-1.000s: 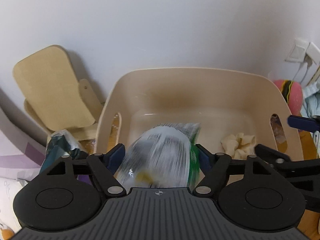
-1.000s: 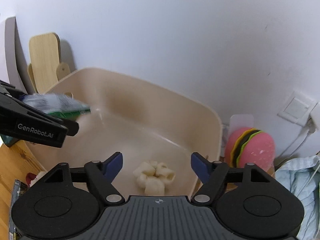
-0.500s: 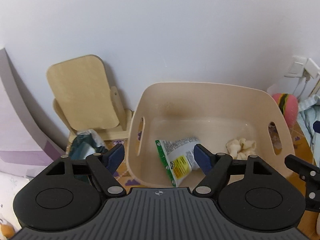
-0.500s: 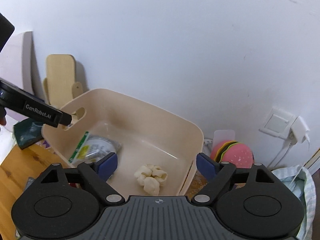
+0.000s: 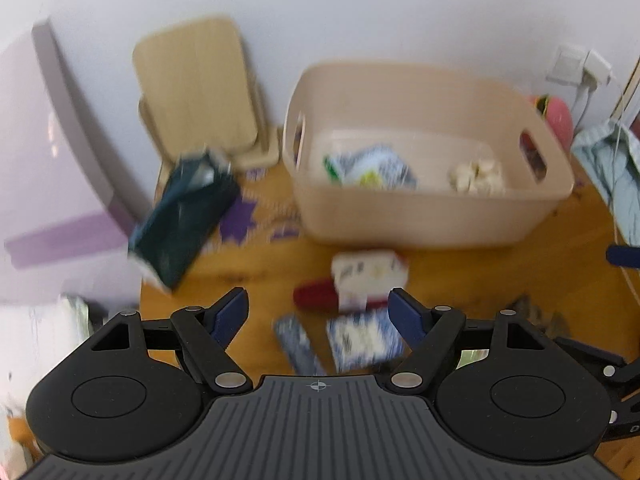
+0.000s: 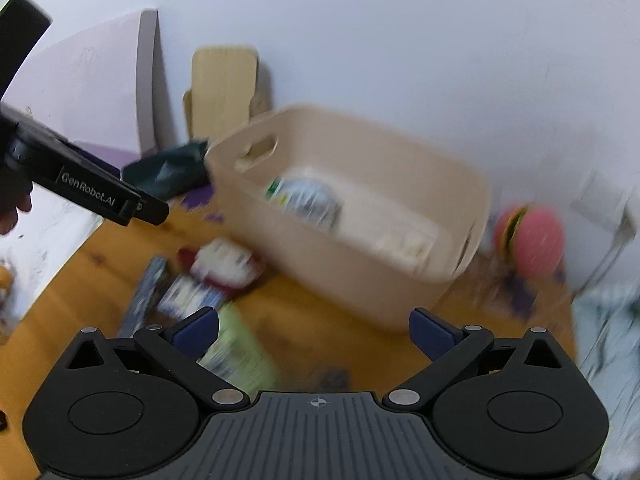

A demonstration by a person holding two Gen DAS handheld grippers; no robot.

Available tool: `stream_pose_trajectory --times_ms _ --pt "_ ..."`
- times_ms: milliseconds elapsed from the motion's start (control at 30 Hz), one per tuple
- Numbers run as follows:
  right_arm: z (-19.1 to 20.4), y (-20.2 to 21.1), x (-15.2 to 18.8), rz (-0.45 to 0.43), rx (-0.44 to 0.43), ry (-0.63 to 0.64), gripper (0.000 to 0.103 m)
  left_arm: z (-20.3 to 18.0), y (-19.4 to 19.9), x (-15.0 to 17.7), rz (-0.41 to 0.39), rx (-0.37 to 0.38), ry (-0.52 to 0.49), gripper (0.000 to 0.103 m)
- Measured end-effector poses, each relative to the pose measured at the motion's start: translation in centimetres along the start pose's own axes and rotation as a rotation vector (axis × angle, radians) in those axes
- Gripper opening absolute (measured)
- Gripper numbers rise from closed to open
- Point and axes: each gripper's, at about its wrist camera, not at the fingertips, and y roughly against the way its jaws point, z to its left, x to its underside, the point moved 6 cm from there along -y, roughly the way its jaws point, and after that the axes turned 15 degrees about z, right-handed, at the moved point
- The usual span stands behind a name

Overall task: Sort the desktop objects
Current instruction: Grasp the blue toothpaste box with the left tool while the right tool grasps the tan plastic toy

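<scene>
On orange wooden worktop [image 5: 460,276]: beige plastic basket [image 5: 424,216] against wall, holding silver-green snack packet [image 5: 368,168] and pale crumpled lump [image 5: 476,172]. Red-white packet [image 5: 368,276] just before basket. Left tongs [image 5: 318,312], right tongs [image 6: 314,332] both spread wide, empty.

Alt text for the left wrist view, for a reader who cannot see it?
The open, empty left gripper hovers over a wooden desk strewn with small packets. Behind them a beige bin holds a snack packet and a crumpled pale wad.

One beige bin [image 5: 420,216]; two items inside; four packets on desk; two hand-held grippers.
</scene>
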Motion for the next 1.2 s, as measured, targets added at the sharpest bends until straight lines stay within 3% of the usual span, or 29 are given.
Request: stream_pose_trajectory --times_ms 133,467,633,800,967,1200 --pt "0.6 -1.0 2.1 0.072 -0.081 -0.125 0.103 0.3 -1.6 2.7 0.052 0.003 0.027 0.078" --pt "-2.7 -2.4 5.7 0.075 -0.013 -0.199 0.103 -0.2 -5.0 6.3 0.133 -0.010 0.051 0.078" --pt "-3.6 -3.1 6.5 0.048 0.024 -0.133 0.102 -0.3 -6.3 7.0 0.164 -0.008 0.067 0.078" --pt "-2.4 -3.7 6.9 0.026 0.052 0.023 0.101 -0.2 -7.4 7.2 0.187 -0.013 0.075 0.078" --pt "-1.0 -4.8 6.9 0.034 0.085 0.133 0.096 -0.3 -8.4 7.1 0.204 -0.017 0.079 0.078" --pt "-0.4 -6.7 6.1 0.052 0.119 0.189 0.084 -0.6 -9.7 6.9 0.228 -0.020 0.090 0.078"
